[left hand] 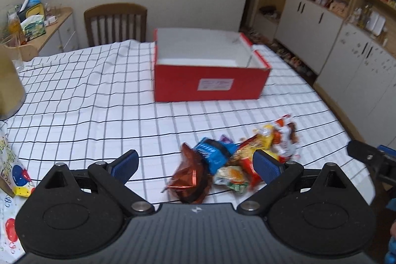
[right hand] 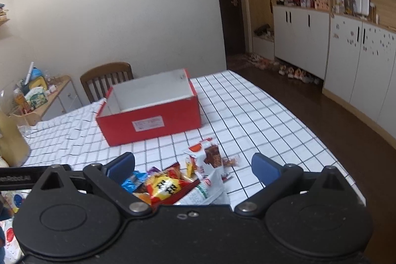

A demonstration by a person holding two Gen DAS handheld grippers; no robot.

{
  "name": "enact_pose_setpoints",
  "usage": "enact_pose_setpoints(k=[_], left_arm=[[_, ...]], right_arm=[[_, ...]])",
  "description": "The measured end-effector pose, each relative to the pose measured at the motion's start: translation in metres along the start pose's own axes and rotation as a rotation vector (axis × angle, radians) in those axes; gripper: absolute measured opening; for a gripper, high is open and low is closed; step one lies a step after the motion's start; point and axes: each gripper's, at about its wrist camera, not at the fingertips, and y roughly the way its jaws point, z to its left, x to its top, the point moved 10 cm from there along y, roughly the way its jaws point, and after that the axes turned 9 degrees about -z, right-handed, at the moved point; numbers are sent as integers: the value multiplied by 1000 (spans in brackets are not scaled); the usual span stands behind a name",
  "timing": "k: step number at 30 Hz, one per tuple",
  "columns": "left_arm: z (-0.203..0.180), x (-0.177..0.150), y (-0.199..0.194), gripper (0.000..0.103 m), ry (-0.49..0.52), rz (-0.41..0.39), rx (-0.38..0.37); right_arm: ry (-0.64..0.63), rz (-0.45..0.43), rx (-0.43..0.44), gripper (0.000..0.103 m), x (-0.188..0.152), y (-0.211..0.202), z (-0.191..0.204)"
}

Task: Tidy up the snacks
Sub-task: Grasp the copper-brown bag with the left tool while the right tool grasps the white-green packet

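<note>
- Nearest the lens in the left wrist view, the left tongs point(left hand: 195, 165) are seen spread wide apart at the bottom of the frame, with nothing gripped between the blue pads point(left hand: 125, 165).
- Just beyond them, at lower centre-right of that frame, a heap of snack packets point(left hand: 235, 160) is seen lying on the surface point(left hand: 86, 95), which is covered by a white cloth with a black grid.
- Within the heap, a shiny brown packet point(left hand: 189, 177) is found at its left edge, touching a blue packet point(left hand: 214, 152); yellow and red wrappers are piled to the right.
- In the right wrist view, the right tongs point(right hand: 194, 167) are likewise held wide open and empty, low over the same heap, where a yellow packet point(right hand: 165, 186) and a white packet point(right hand: 210, 180) are seen between the fingers.
- A red box point(left hand: 210, 66), open at the top and white inside, is placed farther back at mid-frame, well apart from the snacks; no packets can be seen in it.
- A wooden chair point(left hand: 115, 24) is seen behind the surface, at upper left.
- White cupboards point(right hand: 309, 34) are lined along the right of the frame.
</note>
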Motion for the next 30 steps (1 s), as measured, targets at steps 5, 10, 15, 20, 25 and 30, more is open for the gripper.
enact_pose_setpoints(k=[5, 10, 15, 20, 25, 30], left_arm=[[14, -10, 24, 99, -1, 53, 37], [24, -22, 45, 99, 5, 83, 65], [27, -37, 62, 99, 36, 139, 44], [17, -48, 76, 98, 90, 173, -15], [13, -56, 95, 94, 92, 227, -67], [7, -68, 111, 91, 106, 311, -157]], right_arm=[[14, 96, -32, 96, -19, 32, -19], [62, 195, -52, 86, -39, 60, -32], [90, 304, -11, 76, -59, 82, -23], [85, 381, 0, 74, -71, 103, -6], [86, 446, -16, 73, -80, 118, -1], [103, 493, -24, 71, -87, 123, -3]])
